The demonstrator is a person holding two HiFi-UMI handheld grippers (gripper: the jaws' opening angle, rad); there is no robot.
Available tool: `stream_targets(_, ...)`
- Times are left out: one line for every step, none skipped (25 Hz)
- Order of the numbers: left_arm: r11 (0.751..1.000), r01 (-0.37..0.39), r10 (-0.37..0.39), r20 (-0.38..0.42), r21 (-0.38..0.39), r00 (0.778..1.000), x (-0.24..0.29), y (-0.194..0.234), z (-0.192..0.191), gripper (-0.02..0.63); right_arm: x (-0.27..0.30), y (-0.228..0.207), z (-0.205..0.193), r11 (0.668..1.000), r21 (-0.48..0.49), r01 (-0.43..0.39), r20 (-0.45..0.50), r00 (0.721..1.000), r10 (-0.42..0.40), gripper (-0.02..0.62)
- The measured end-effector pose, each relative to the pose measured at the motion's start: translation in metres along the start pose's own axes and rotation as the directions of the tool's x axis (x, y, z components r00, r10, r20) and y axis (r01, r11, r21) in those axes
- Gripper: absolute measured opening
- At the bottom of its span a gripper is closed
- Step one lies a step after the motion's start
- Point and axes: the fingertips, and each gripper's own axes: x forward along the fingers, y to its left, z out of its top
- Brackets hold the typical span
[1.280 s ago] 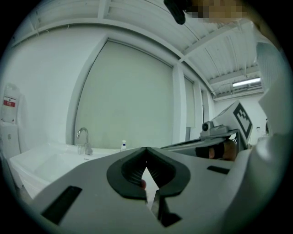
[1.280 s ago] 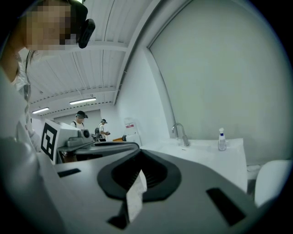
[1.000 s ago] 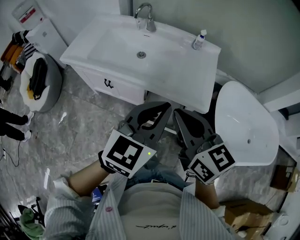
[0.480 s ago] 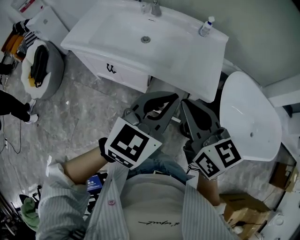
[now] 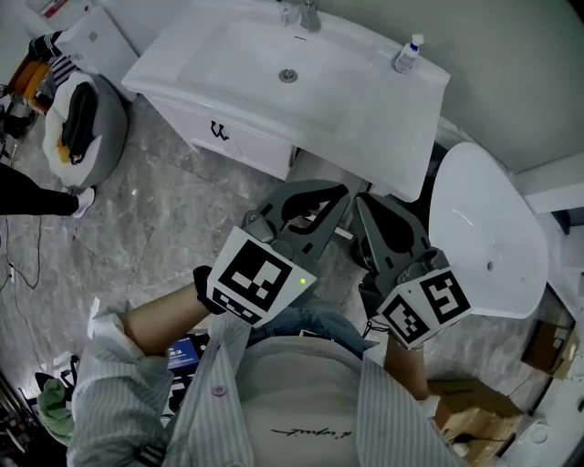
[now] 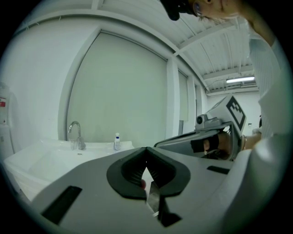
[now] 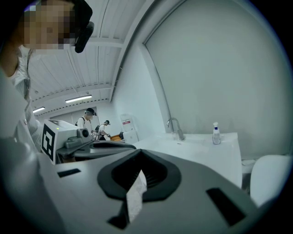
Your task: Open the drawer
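Note:
A white vanity [image 5: 365, 137] with a sink stands by the wall. Its drawer front [image 5: 239, 141] carries a small dark handle [image 5: 219, 130] and looks closed. In the head view my left gripper [image 5: 338, 194] and right gripper [image 5: 363, 204] are held side by side in the air, near my body and short of the vanity. Both point toward it. Neither touches the drawer. The left gripper view shows the left gripper [image 6: 146, 150] shut with nothing in it. The right gripper [image 7: 139, 153] is likewise shut and empty in its own view.
A faucet [image 5: 306, 14] and a spray bottle [image 5: 411, 52] stand on the vanity top. A loose white basin [image 5: 484, 237] lies right of it. A grey cushion with clothes [image 5: 78, 137] sits at the left, a person's leg [image 5: 36, 196] nearby. Cardboard boxes [image 5: 474, 415] are at the lower right.
The head view has tipped slightly, so the vanity sits higher in frame than a second ago. Both grippers stay shut and side by side, barely moved in the last half second.

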Motion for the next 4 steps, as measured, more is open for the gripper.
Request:
stream_targets(1.000, 0.001, -0.001, -0.002, 0.000, 1.000, 0.0012, 0.0000, -0.0005, 0.017, 0.0003, -0.0007, -0.0001, 1.000, 0.000, -0.001, -0.001, 1.000, 0.001, 0.008)
stream_targets(1.000, 0.002, -0.002, -0.003, -0.001, 1.000, 0.0023, 0.0000, -0.0009, 0.017, 0.0006, -0.0013, -0.0003, 1.000, 0.000, -0.002, -0.002, 1.000, 0.002, 0.008)
stream_targets(1.000, 0.004, -0.004, -0.004, -0.002, 1.000, 0.0033, 0.0000, -0.0012, 0.017, 0.0009, -0.0018, -0.0007, 1.000, -0.001, -0.003, -0.004, 1.000, 0.003, 0.008)
stream_targets(1.000, 0.005, -0.005, -0.005, -0.003, 1.000, 0.0044, 0.0000, -0.0015, 0.017, 0.0012, -0.0022, -0.0011, 1.000, -0.001, -0.004, -0.006, 1.000, 0.004, 0.008)
